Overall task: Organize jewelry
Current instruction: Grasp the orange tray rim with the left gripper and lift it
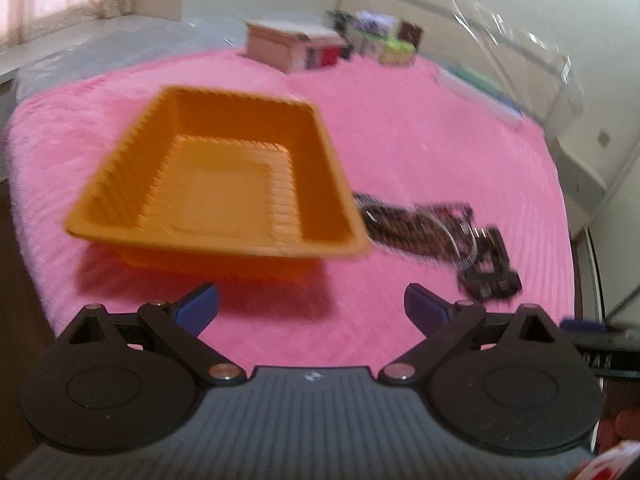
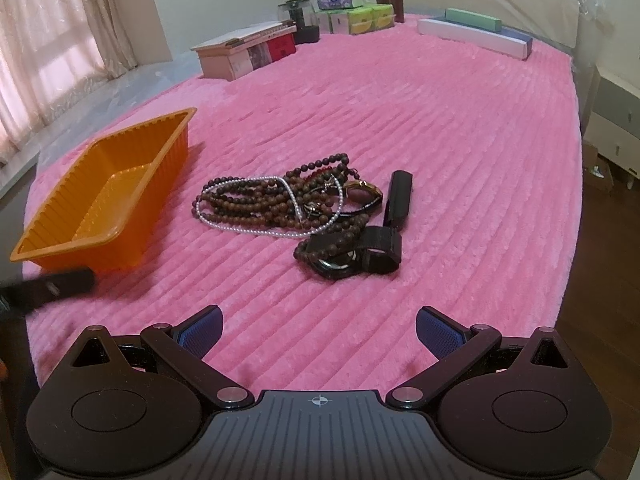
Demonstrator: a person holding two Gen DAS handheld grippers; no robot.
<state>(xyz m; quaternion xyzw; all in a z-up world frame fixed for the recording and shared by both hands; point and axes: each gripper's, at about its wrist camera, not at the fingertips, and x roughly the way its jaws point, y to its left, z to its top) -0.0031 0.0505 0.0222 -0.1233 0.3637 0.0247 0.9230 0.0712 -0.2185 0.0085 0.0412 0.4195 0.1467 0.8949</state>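
Orange tray point(image 2: 100, 196) empty on pink bed point(image 2: 440, 128); bead pile point(image 2: 280, 204) beside. Left gripper point(image 1: 312, 304) and right gripper point(image 2: 319, 326) fingers spread, holding nothing.

On the bed point(image 2: 440, 112): tray point(image 2: 108, 192) at left, jewelry pile point(image 2: 288, 204) just right of it, apart. Watch point(image 2: 352, 256) at the pile's near right edge. Behind, along the far end, boxes point(image 2: 244, 50) in a row.

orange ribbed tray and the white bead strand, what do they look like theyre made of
Orange ribbed tray: apparently thin moulded plastic, slightly glossy, with fluted walls. White bead strand: small, round, pearly beads, probably imitation pearl; real or fake cannot be told.
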